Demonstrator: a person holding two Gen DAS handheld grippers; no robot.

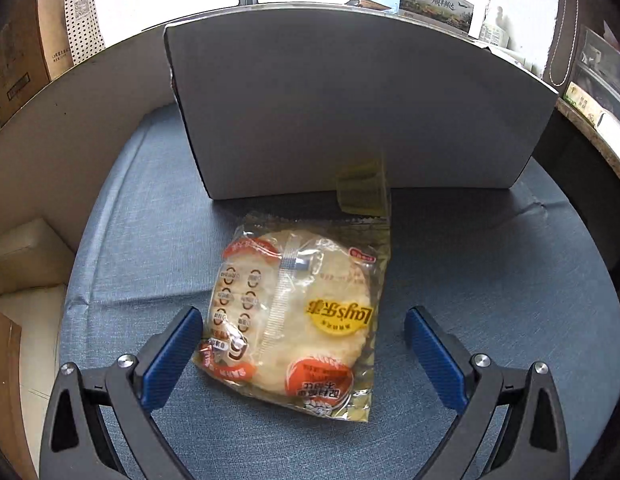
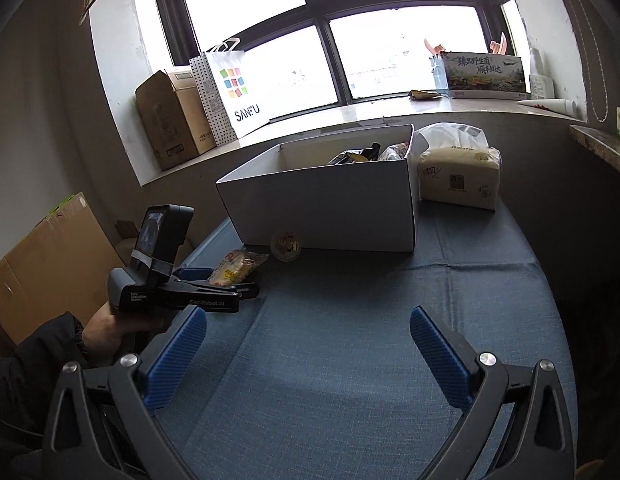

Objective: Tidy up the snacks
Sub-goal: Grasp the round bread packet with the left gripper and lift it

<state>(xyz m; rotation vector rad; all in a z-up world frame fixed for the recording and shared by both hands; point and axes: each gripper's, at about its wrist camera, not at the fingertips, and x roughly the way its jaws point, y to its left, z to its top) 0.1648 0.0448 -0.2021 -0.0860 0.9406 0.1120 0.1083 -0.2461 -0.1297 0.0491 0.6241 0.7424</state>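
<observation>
Left wrist view: left gripper point(image 1: 304, 330) jaws wide, empty, straddling the glossy transparent rice-cracker packet point(image 1: 298, 316) before the white cardboard box point(image 1: 349, 112); slippery film may slip. Right gripper point(image 2: 308, 334) jaws wide, empty.

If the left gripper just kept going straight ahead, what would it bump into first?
Most likely the snack packet lying between the open left gripper fingers; beyond it sit a jelly cup and the white box.
</observation>
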